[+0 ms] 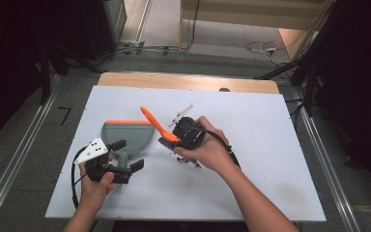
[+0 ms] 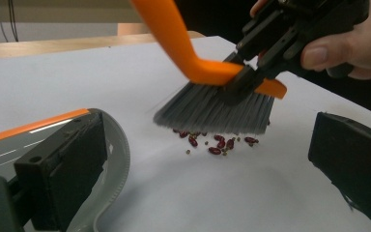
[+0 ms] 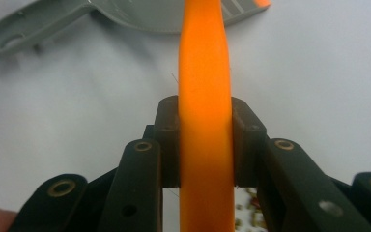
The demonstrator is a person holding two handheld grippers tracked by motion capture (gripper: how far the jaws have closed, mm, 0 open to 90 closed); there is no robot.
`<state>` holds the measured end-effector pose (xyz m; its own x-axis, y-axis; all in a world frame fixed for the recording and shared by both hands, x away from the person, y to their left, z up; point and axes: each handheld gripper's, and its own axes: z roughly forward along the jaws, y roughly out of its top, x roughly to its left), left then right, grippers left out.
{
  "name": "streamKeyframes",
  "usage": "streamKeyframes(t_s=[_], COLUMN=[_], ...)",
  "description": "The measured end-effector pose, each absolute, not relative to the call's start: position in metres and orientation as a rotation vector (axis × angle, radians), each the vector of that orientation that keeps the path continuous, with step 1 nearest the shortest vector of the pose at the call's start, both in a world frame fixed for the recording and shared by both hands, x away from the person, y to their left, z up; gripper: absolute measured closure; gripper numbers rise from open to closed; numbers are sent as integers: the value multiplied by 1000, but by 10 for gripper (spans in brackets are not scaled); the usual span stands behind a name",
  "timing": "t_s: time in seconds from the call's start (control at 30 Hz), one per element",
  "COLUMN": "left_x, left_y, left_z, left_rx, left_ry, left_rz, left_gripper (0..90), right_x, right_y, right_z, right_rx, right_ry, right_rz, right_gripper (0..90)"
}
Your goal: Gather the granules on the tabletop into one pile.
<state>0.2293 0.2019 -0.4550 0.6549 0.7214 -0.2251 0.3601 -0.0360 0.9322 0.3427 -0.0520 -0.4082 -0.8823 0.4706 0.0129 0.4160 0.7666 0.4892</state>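
Gripping brush [image 1: 157, 126], beans [image 2: 215, 143] beside dustpan [image 1: 125, 136]

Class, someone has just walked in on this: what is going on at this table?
A person is sweeping up with two hand-held grippers. The right gripper is clamped on the orange handle of a small brush, whose grey bristles sit just above a little cluster of red beans on the white table. The left gripper, jaws open, hovers by the handle of the grey dustpan. The beans are not yet in the pan.

Orange-handled brush [image 2: 207, 72] with grey bristles, grey orange-edged dustpan [image 1: 125, 135], dark red beans [image 2: 215, 142], white table [image 1: 270, 145]
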Motion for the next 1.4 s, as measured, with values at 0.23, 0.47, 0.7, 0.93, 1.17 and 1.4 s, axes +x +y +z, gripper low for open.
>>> streamKeyframes(t_s=[0.23, 0.47, 0.7, 0.93, 1.17, 1.4], left_x=[230, 229, 229, 229, 229, 229], left_y=[202, 202, 201, 201, 201, 201], left_z=[-455, -455, -455, -455, -455, -456], left_rx=[1646, 1642, 1645, 1648, 1650, 1650], left_ry=[897, 895, 893, 893, 893, 897], left_rz=[363, 364, 362, 364, 365, 363], left_gripper=[6, 6, 6, 6, 6, 6], right_x=[353, 370, 378, 379, 381, 383], right_y=[-44, -49, -66, -80, -96, -112], right_z=[-431, -449, -455, -458, -462, -462], right_rx=[978, 1180, 1244, 1315, 1380, 1430], right_ry=[2940, 2882, 2829, 2782, 2750, 2713], right_rz=[876, 879, 855, 849, 862, 859], right_gripper=[688, 689, 684, 678, 674, 673])
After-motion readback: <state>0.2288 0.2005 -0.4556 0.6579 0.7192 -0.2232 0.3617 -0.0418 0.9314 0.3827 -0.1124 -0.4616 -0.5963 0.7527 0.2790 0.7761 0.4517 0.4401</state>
